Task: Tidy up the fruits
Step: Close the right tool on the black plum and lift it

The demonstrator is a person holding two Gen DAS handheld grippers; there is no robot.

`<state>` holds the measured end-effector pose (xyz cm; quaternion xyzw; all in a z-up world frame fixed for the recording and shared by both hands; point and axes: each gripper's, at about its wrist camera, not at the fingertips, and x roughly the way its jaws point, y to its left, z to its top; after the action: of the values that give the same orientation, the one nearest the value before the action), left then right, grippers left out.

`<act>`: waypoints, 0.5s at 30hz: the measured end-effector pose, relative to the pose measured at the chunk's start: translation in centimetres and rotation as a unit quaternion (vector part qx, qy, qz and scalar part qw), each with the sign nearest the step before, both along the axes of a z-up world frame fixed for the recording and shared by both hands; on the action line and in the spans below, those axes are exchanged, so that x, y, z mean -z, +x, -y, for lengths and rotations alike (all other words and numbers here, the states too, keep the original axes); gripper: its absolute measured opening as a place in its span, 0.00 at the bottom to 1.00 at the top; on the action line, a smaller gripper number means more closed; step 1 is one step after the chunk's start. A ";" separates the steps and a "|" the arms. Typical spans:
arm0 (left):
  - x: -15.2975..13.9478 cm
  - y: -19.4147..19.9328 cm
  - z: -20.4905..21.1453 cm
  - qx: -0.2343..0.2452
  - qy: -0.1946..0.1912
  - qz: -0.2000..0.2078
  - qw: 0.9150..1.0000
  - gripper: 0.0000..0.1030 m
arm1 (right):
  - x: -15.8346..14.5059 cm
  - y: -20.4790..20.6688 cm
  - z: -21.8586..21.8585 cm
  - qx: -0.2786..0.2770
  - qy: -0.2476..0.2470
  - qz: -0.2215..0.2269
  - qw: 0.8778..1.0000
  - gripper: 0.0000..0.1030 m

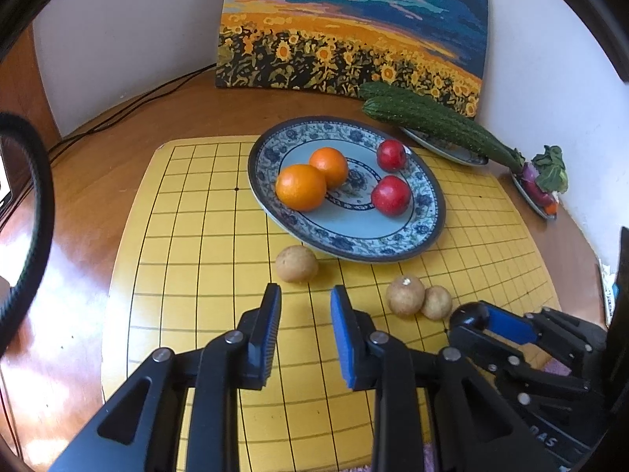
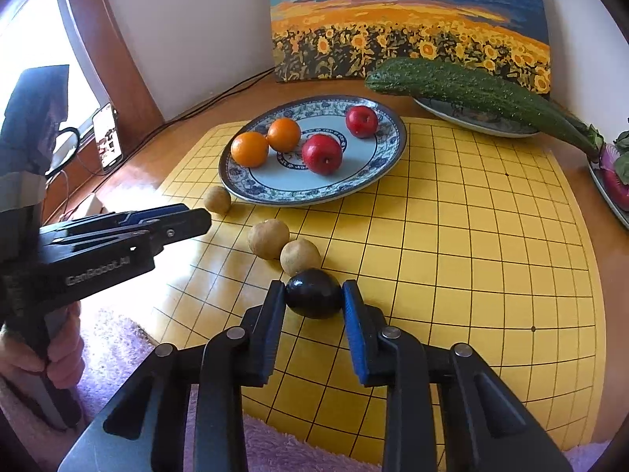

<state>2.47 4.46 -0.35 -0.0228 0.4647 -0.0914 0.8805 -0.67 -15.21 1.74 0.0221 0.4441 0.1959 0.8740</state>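
The right hand-held gripper [image 2: 313, 290] clamps the dark plum [image 2: 313, 293] across its middle — smooth, round, bruisable, so a gentle squeeze suits — while the left hand-held gripper [image 1: 306, 293] hangs narrow, empty.

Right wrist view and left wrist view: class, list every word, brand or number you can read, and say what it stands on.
"GenRobot.AI": embossed on the black body of the left tool, right wrist view.
"DAS"-like letters: on the right tool, left wrist view; partly cut off, uncertain.
Phone screen: too small to read.
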 end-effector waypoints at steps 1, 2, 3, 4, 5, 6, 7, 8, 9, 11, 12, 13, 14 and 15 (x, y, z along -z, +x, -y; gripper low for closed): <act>0.1 0.2 0.0 0.000 0.002 0.000 1.000 0.25 | -0.1 0.0 0.1 0.001 0.001 0.001 1.000 0.30; 0.1 0.4 0.0 -0.001 0.005 0.000 1.000 0.26 | -0.1 0.0 0.1 0.001 0.001 0.002 1.000 0.30; 0.2 0.5 0.0 -0.003 0.007 -0.001 1.000 0.26 | -0.2 0.0 0.2 0.002 0.002 0.002 1.000 0.30; 0.3 0.7 0.0 -0.004 0.009 -0.002 1.000 0.26 | -0.3 0.0 0.3 0.002 0.004 0.003 1.000 0.30; 0.4 1.0 0.0 -0.005 0.010 -0.002 1.000 0.26 | -0.3 0.0 0.3 0.003 0.004 0.003 1.000 0.30; 0.5 1.1 0.0 -0.006 0.011 -0.003 1.000 0.26 | -0.4 0.0 0.4 0.003 0.006 0.003 1.000 0.30; 0.6 1.2 0.0 -0.007 0.011 -0.003 1.000 0.26 | -0.4 0.0 0.4 0.003 0.006 0.004 1.000 0.30; 0.7 1.3 0.0 -0.008 0.011 -0.004 1.000 0.26 | -0.4 0.0 0.4 0.003 0.007 0.003 1.000 0.30; 0.8 1.4 0.0 -0.009 0.011 -0.003 1.000 0.26 | -0.4 0.0 0.4 0.003 0.007 0.003 1.000 0.30; 0.9 1.5 0.1 -0.010 0.012 -0.003 1.000 0.26 | -0.4 0.0 0.4 0.003 0.009 0.001 1.000 0.30; 0.9 1.6 0.1 -0.009 0.013 -0.003 1.000 0.26 | -0.4 0.1 0.5 0.004 0.010 0.001 1.000 0.30; 1.0 1.5 0.2 -0.007 0.015 -0.001 1.000 0.25 | -0.4 0.1 0.5 0.004 0.011 0.000 1.000 0.30; 1.0 1.5 0.3 -0.005 0.017 0.001 1.000 0.25 | -0.4 0.1 0.5 0.004 0.011 0.001 1.000 0.30; 1.0 1.4 0.4 -0.004 0.019 0.002 1.000 0.25 | -0.5 0.1 0.6 0.005 0.010 0.001 1.000 0.30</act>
<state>3.88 4.07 -1.31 -0.0078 0.4641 -0.0791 0.8822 -0.59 -15.77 2.22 0.0330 0.4411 0.1964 0.8751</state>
